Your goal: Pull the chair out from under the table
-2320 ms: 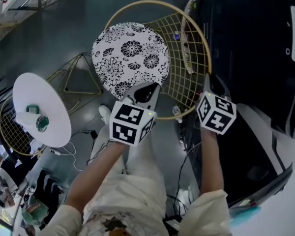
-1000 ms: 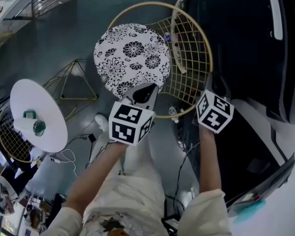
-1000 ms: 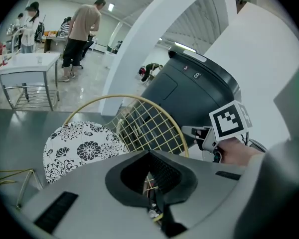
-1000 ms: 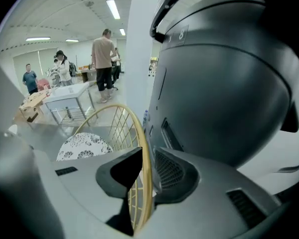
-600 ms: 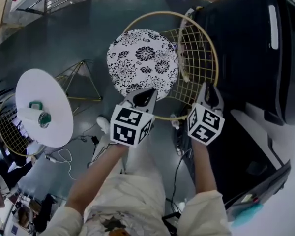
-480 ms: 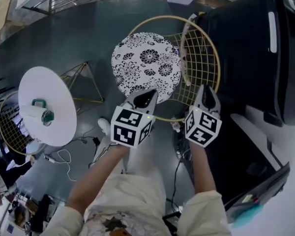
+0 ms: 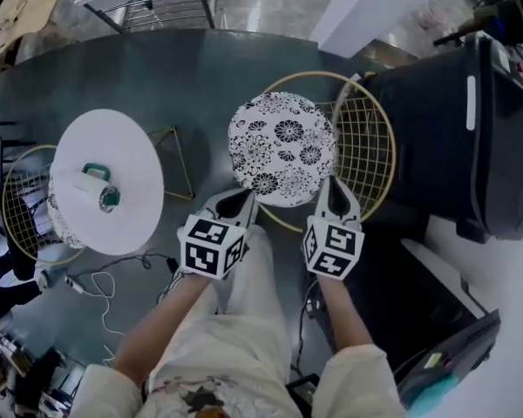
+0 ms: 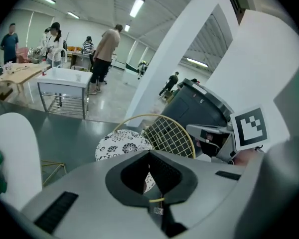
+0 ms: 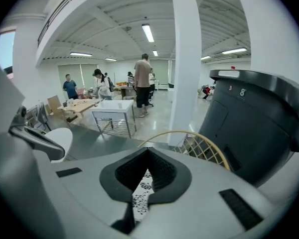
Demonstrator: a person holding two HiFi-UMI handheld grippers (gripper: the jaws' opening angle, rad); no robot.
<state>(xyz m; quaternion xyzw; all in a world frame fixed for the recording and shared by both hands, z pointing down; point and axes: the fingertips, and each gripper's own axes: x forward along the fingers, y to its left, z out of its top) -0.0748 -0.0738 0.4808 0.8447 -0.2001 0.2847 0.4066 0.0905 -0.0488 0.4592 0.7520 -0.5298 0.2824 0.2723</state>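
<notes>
The chair has a gold wire frame and a round black-and-white floral cushion; it stands on the grey floor beside a big black bin. My left gripper is at the near rim and is shut on the chair's gold rim wire, which shows between its pads. My right gripper lies at the cushion's near right edge. Its jaws have just been closing and meet at the tips; I see no wire between them, only the cushion below. The wire back rises behind the cushion.
A round white table with a green-and-white item stands at the left on gold wire legs. A second wire chair sits beyond it. A black bin borders the right. Cables lie on the floor. People stand far off.
The right gripper has left the rim's right side and come in beside the cushion, jaws now together. The left gripper has moved with the rim. The whole view has shifted.
</notes>
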